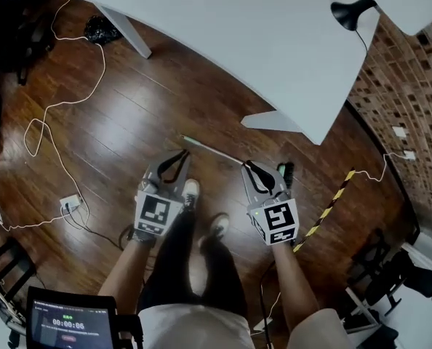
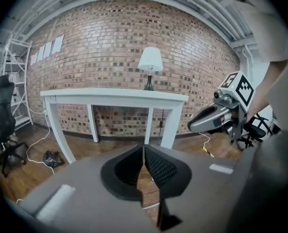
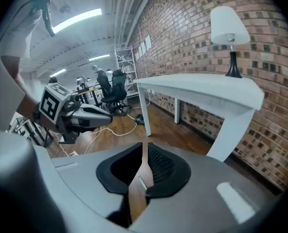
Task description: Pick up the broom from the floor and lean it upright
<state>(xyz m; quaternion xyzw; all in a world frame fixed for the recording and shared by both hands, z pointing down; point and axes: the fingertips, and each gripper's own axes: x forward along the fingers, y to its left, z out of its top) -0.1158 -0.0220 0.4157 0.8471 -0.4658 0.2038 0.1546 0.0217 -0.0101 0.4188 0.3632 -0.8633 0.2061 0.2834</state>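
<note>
Biggest risk is the white counter [image 1: 274, 35]: its edge and leg [image 1: 274, 121] sit just beyond the broom [image 1: 216, 151], so swinging the long pole up could knock it underneath or jolt the lamp [image 1: 350, 11] on top. Broom lies flat on the wood floor [image 1: 129, 144], just ahead of my shoes [image 1: 192, 190]; dark end on the right is prob its head, can't be sure. Pole is thin and low, so a grab w/ jaws barely parted may miss it or roll it away. L gripper [image 2: 144, 148] has jaws together, empty; R gripper [image 3: 145, 148] has jaws a slit apart, nothing btwn. Both need to open wider first, I reckon. Around: brick wall [image 1: 412, 86] on the right, a likely spot to lean it; white cable [image 1: 92, 86] and striped strip [image 1: 325, 209] on the floor are trip/snag hazards; black bag [image 1: 103, 29] well clear
</note>
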